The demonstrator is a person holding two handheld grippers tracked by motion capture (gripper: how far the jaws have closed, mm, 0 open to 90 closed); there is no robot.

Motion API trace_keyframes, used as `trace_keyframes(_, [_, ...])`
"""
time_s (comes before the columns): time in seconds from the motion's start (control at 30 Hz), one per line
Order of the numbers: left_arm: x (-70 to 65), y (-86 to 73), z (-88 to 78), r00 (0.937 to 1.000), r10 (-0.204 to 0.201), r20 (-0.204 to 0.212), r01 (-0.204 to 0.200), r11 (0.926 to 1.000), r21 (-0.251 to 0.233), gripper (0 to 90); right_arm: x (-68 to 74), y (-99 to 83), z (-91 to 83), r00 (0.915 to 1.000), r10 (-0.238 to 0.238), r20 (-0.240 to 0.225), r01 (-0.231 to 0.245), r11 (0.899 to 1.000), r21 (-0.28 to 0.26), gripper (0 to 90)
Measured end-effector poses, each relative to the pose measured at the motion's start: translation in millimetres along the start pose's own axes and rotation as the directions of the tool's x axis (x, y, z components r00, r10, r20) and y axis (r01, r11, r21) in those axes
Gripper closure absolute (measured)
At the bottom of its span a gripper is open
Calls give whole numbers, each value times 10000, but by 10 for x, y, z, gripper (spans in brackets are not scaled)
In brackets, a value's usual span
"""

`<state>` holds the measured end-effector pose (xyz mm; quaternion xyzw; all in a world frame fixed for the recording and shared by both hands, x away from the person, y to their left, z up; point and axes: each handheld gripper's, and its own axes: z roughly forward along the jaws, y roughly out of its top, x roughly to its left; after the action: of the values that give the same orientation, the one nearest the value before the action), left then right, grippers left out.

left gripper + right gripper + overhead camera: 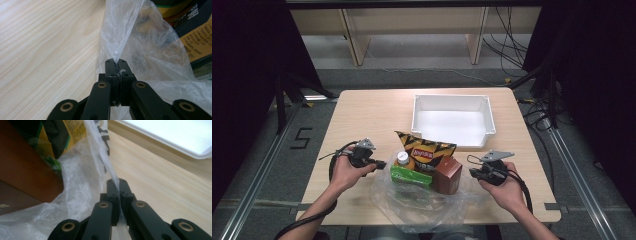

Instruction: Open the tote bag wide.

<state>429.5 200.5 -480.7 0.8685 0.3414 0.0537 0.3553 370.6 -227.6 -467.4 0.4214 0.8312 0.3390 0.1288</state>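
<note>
A: Since both sets of jaws are pinched flat on film, what step is this?

B: The grip. The left gripper (116, 60) has clamped a fold of the bag (140, 45), and the right gripper (117, 180) has clamped the opposite edge. Nothing else is between the jaws, only plastic.

A: And outward from there?

B: From each clamp the film runs up, taut, toward the goods. In the high view the bag (422, 202) lies crumpled round a chip packet (428, 151), a bottle (402, 158), a green pack (411, 175) and a brown box (447, 175), all just short of the tray (489, 131), on the person's side.

A: Which way does the bag point?

B: Its mouth looks to be up, slumped low around the goods; its long axis runs from gripper to gripper, along the tray's near wall.

A: Next move?

B: Probably lift or spread both edges together. Uneven pulls could tip the packet or tear the film.
</note>
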Motion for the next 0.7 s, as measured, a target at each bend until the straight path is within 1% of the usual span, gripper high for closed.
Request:
trace_keyframes(0.03, [1, -11, -9, 9999, -155, 34, 155, 9999, -39, 866, 8, -6, 15, 9999, 145, -29, -146, 9998, -125, 884])
trace_keyframes(0.07, [-5, -16, -13, 9995, -303, 3, 303, 9993, -208, 847, 8, -6, 11, 9998, 166, -54, -167, 9998, -119, 867])
trace_keyframes(0.1, [-1, -19, -28, 9993, -366, 33, 367, 9989, -287, 828, 4, -8, 4, 9999, 120, -34, -121, 9998, -145, 852])
trace_keyframes(0.13, [-12, -22, -49, 9968, -795, 39, 796, 9947, -650, 793, 10, -1, -16, 9996, 259, -64, -260, 9996, -132, 827])
trace_keyframes(0.17, [-12, -17, -85, 9958, -917, 0, 914, 9922, -842, 744, 6, 23, -64, 9991, 354, -235, -358, 9992, -161, 790])
trace_keyframes(0.2, [-20, -8, -157, 9928, -1195, 26, 1189, 9855, -1207, 666, -11, 69, -145, 9998, 150, -144, -161, 9968, -786, 722])
trace_keyframes(0.23, [-20, -8, -157, 9928, -1195, 26, 1189, 9855, -1207, 623, -11, 69, -145, 9998, 150, -144, -161, 9968, -786, 722])
trace_keyframes(0.27, [-25, 1, -202, 9917, -1284, 80, 1282, 9813, -1439, 623, -16, 89, -181, 9995, 204, -243, -226, 9951, -961, 685])
trace_keyframes(0.3, [-31, 12, -263, 9930, -1184, -22, 1164, 9787, -1692, 574, -11, 118, -241, 9995, 282, -124, -294, 9922, -1211, 653])
trace_keyframes(0.33, [-44, 22, -307, 9925, -1220, -48, 1190, 9753, -1863, 514, -19, 159, -304, 9993, 241, -269, -281, 9869, -1589, 627])
trace_keyframes(0.37, [-52, 31, -353, 9934, -1134, -148, 1078, 9721, -2085, 477, -19, 194, -362, 9996, 199, -216, -235, 9828, -1832, 607])
trace_keyframes(0.4, [-59, 42, -408, 9936, -1101, -241, 1016, 9677, -2306, 437, 3, 233, -431, 9991, 371, -200, -403, 9804, -1931, 593])
trace_keyframes(0.43, [-70, 45, -436, 9930, -1148, -282, 1046, 9642, -2435, 381, 14, 291, -507, 9989, 386, -254, -433, 9750, -2180, 585])
trace_keyframes(0.47, [-86, 47, -471, 9921, -1213, -332, 1083, 9583, -2645, 355, 18, 326, -551, 9992, 317, -233, -361, 9732, -2272, 578])
trace_keyframes(0.5, [-91, 46, -505, 9921, -1214, -330, 1076, 9544, -2784, 337, 28, 377, -609, 9995, 291, -132, -314, 9698, -2419, 574])
trace_keyframes(0.53, [-105, 41, -531, 9898, -1383, -349, 1221, 9479, -2943, 312, 27, 435, -652, 9999, 94, -102, -118, 9631, -2689, 571])
trace_keyframes(0.57, [-108, 35, -555, 9897, -1381, -375, 1198, 9430, -3105, 296, 39, 490, -693, 9999, 67, -111, -96, 9563, -2924, 566])
trace_keyframes(0.6, [-113, 28, -581, 9898, -1388, -334, 1209, 9393, -3211, 284, 35, 552, -750, 9999, -95, -66, 71, 9544, -2983, 563])
trace_keyframes(0.63, [-122, 19, -604, 9886, -1490, -235, 1329, 9337, -3325, 277, 51, 606, -793, 9999, -72, -86, 42, 9501, -3121, 560])
trace_keyframes(0.67, [-127, 13, -630, 9876, -1567, -122, 1434, 9301, -3381, 263, 60, 660, -834, 9999, -121, -110, 79, 9478, -3188, 554])
trace_keyframes(0.7, [-126, 2, -654, 9883, -1525, -43, 1412, 9249, -3530, 250, 72, 714, -865, 9998, -133, -163, 70, 9424, -3343, 550])
